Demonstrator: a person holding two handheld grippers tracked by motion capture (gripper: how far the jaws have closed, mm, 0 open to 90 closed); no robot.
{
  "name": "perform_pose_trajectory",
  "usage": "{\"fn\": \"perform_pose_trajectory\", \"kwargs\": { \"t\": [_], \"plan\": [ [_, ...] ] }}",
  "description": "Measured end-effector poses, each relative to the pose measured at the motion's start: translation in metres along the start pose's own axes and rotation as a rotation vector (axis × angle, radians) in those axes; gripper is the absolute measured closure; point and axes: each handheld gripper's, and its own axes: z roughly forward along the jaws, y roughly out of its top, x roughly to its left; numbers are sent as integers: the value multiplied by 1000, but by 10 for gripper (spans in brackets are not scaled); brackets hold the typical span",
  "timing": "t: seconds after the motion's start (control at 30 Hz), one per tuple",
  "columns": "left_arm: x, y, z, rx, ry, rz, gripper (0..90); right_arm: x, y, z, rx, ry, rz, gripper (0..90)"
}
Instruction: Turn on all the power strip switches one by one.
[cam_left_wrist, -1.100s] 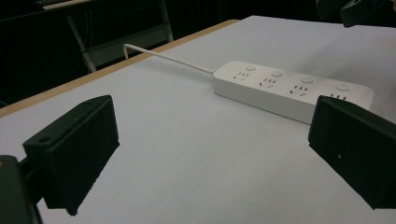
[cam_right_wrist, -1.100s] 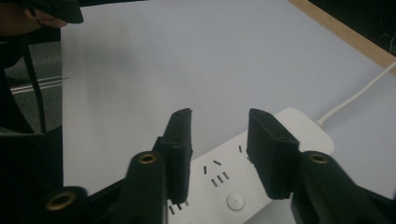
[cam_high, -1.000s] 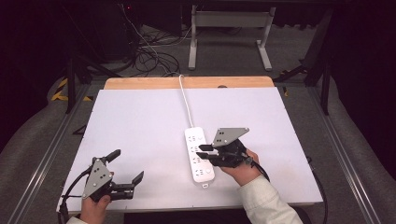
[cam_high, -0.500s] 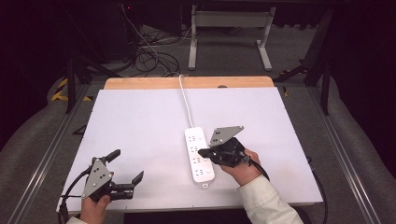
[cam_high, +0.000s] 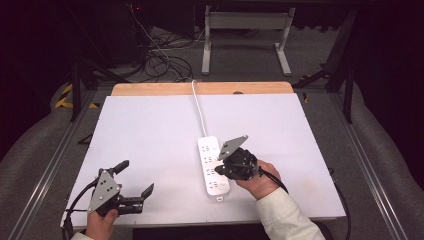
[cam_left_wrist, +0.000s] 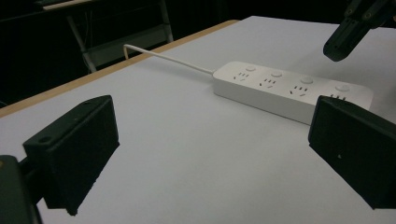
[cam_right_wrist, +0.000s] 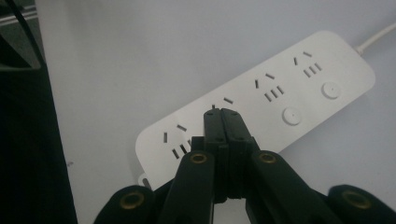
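A white power strip (cam_high: 209, 150) with several sockets and round buttons lies right of the table's middle, its cord (cam_high: 196, 107) running to the far edge. My right gripper (cam_high: 220, 170) is shut, with nothing between its jaws. It points down at the strip's near half from the right. In the right gripper view the closed tips (cam_right_wrist: 222, 114) sit over the socket slots of the power strip (cam_right_wrist: 289, 93); I cannot tell whether they touch. My left gripper (cam_high: 135, 178) rests open near the front left corner, facing the power strip (cam_left_wrist: 289, 88) and the right gripper (cam_left_wrist: 341, 42).
The white table top (cam_high: 150, 130) ends in a wooden strip (cam_high: 150, 89) at the far side. Beyond it are floor cables (cam_high: 165, 60) and a metal stand (cam_high: 245, 30). Metal rails run along both sides of the table.
The right gripper's jaws have come together and its head has tipped slightly down over the strip. The left gripper has stayed where it was.
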Motion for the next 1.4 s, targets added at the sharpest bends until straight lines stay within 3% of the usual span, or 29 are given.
{"fn": "perform_pose_trajectory", "kwargs": {
  "t": [0.2,0.57,1.4],
  "plan": [
    [0,0,0,3,-2,2,20,0,-2,8,77,22,4,900],
    [0,0,0,4,0,2,20,3,-5,17,142,30,-9,900],
    [-1,0,0,3,0,1,20,6,-10,22,180,35,6,900]
  ]
}}
